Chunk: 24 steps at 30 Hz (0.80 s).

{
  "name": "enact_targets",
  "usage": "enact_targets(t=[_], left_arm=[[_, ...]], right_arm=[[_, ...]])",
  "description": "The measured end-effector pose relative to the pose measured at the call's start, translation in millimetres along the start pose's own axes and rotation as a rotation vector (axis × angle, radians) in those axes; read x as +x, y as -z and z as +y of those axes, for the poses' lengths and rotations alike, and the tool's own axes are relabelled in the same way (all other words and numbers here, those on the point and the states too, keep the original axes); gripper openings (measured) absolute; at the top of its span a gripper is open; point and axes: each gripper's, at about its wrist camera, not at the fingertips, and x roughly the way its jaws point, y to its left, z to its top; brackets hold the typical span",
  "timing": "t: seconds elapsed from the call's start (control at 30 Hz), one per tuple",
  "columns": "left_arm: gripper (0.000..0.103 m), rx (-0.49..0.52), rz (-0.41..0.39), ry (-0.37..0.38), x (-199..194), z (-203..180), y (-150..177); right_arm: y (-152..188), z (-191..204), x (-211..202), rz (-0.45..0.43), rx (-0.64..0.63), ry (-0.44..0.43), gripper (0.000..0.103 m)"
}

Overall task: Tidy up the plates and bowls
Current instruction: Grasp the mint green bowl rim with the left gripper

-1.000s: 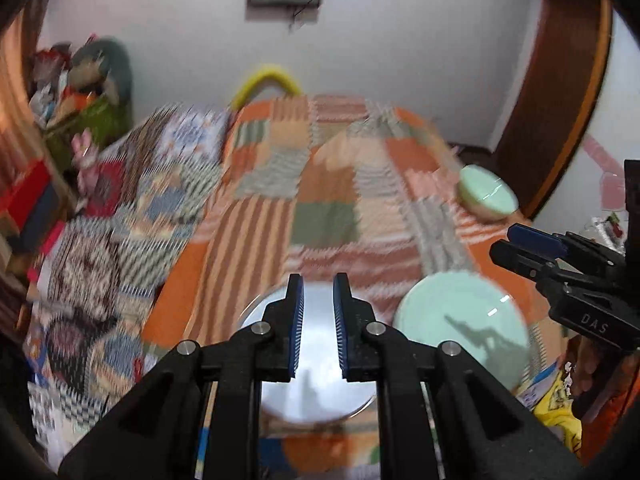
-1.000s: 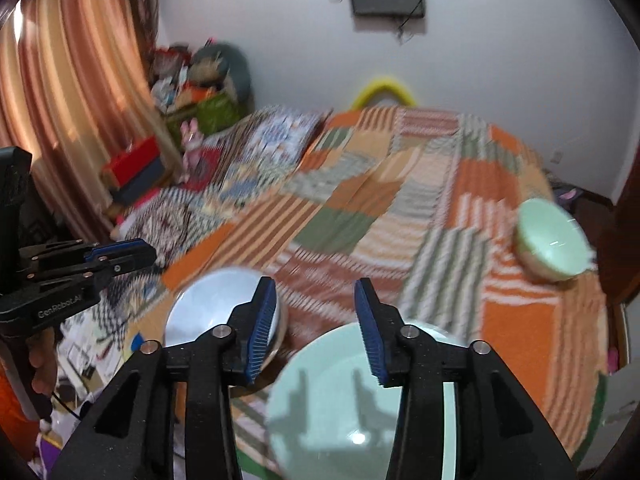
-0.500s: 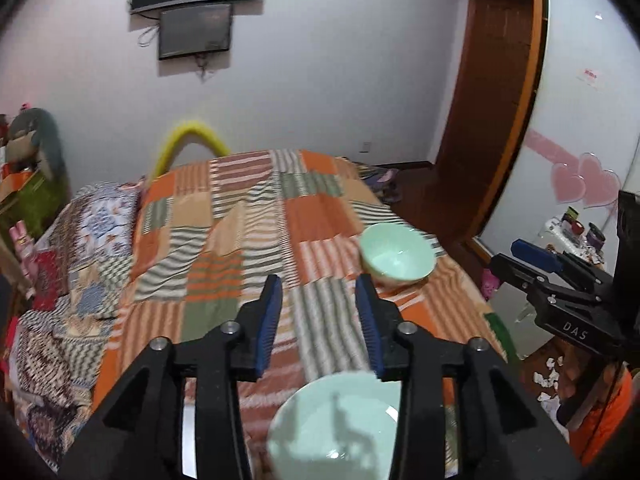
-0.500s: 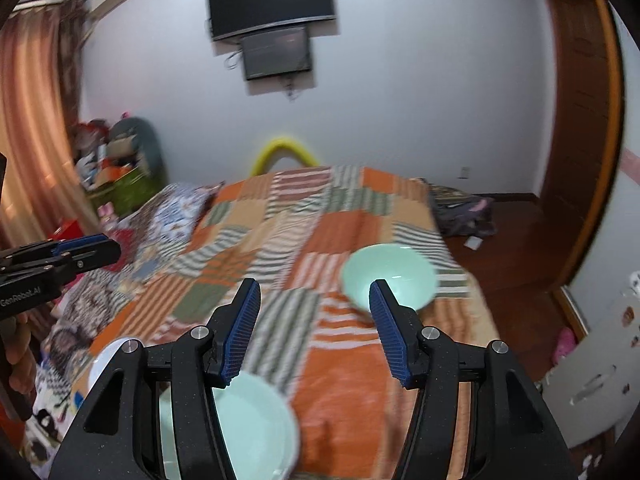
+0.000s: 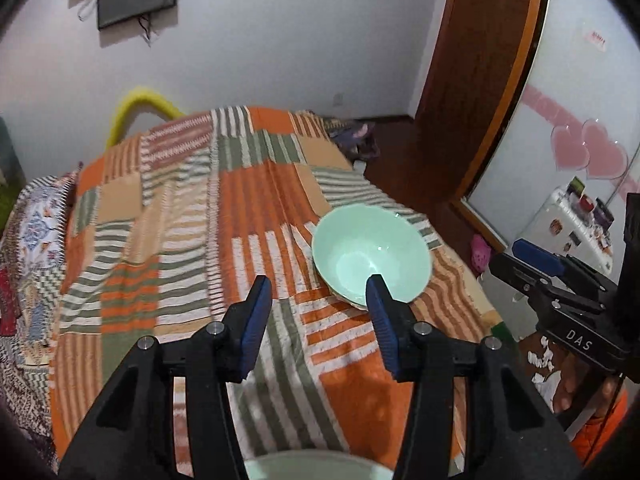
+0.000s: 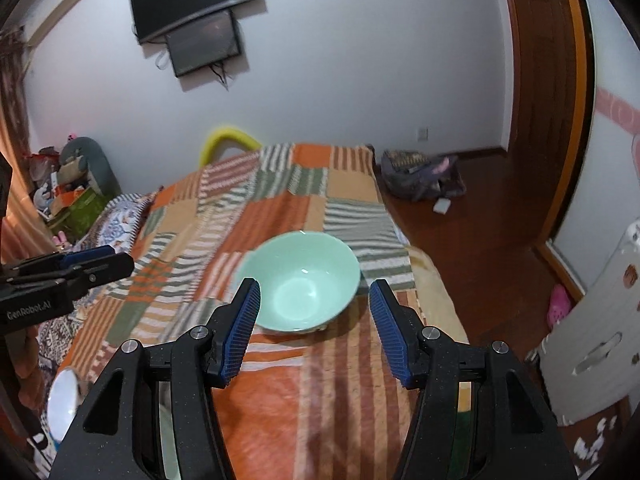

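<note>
Stock check: you are holding both grippers, left (image 5: 318, 294) and right (image 6: 314, 300), spread and empty, while the bowl (image 6: 300, 286) is sitting unstacked on the bed's (image 6: 344, 396) far right and plates (image 6: 62, 404) are waiting near left.

Ahead of my tools I see a patchwork blanket (image 6: 304, 208), a yellow hoop (image 6: 224, 138) beyond it, a TV (image 6: 196, 0) above, a bag (image 6: 420, 176) right.

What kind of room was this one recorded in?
Most likely a bedroom: a bed under a patchwork blanket, a wall-mounted TV, and a wooden door. The bowl sits on the bed.
</note>
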Motion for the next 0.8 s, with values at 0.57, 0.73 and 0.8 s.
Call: enact_targets(t=[0.57,0.73,0.8], left_arm=[[0.024,-0.087,0.126,0.069,131,23,-3],[0.011,-0.058,0.129,0.094,139,16,-2],[0.011,-0.032,0.120,0.064,138,11,-1]], right_arm=[[17,-43,96,0.179,0.089,-0.034,0.032],[18,-39,104,0.191,0.077,-0.041,0.027],[18,-36,106,0.203,0.067,-0.056,0.021]])
